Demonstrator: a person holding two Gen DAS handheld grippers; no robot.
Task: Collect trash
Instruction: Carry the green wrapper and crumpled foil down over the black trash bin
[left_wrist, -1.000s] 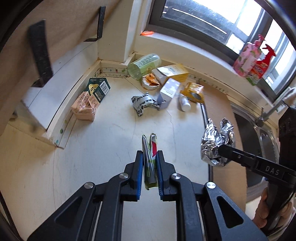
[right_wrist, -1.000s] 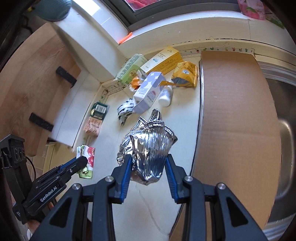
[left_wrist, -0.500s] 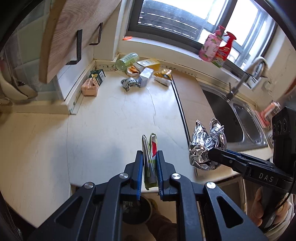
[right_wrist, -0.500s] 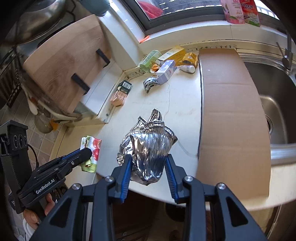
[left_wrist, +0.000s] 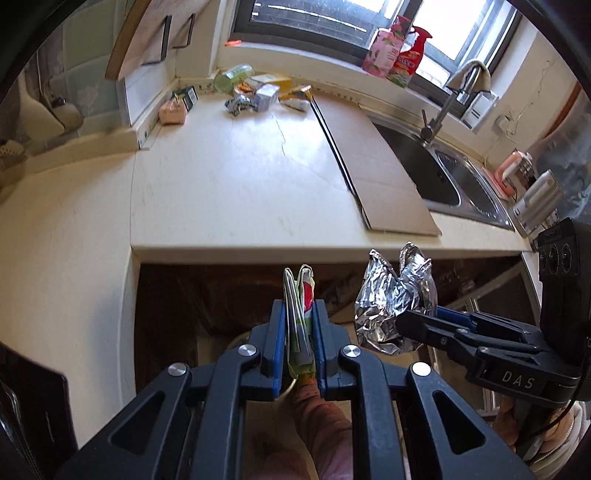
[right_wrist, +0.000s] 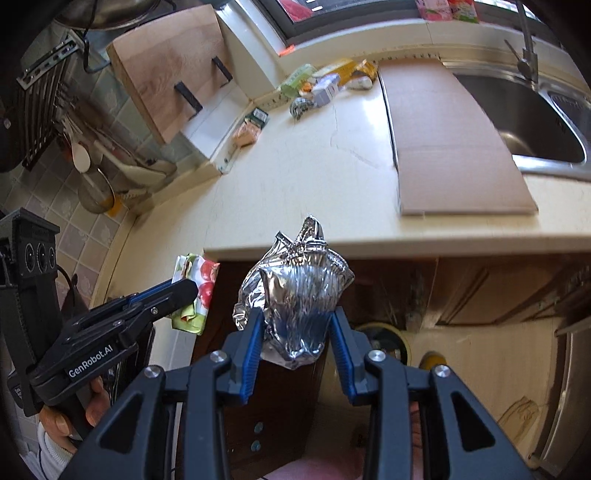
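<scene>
1. Black left gripper (left_wrist: 298, 317) was clamped tight on a flat folded wrapper (left_wrist: 300, 325), green and red, and held it in the air in front of the counter (left_wrist: 229, 192), past its front edge.
2. Just to its right, the right gripper (right_wrist: 295, 332) was closed on a crumpled foil ball (right_wrist: 295, 291), also off the counter and above the dark cupboard space.
3. One second earlier both tools were over the counter, close to the trash pile. Since then both had drawn back past the edge, and neither grip had changed. I judge that two pieces were picked and were on the way to a bin; a round yellow-rimmed thing (right_wrist: 384, 334) low on the floor may be that bin, but it was too hidden to tell.
4. Count: two grippers, each with one piece. On the counter at the back corner a pile (left_wrist: 258, 92) remained, about eight pieces, as far as I could count: a green jar, some cartons, packets and a small bottle. One cardboard sheet (left_wrist: 373, 170) lay beside one sink (left_wrist: 443, 173). Two spray bottles (left_wrist: 395, 51) stood on the sill.
</scene>
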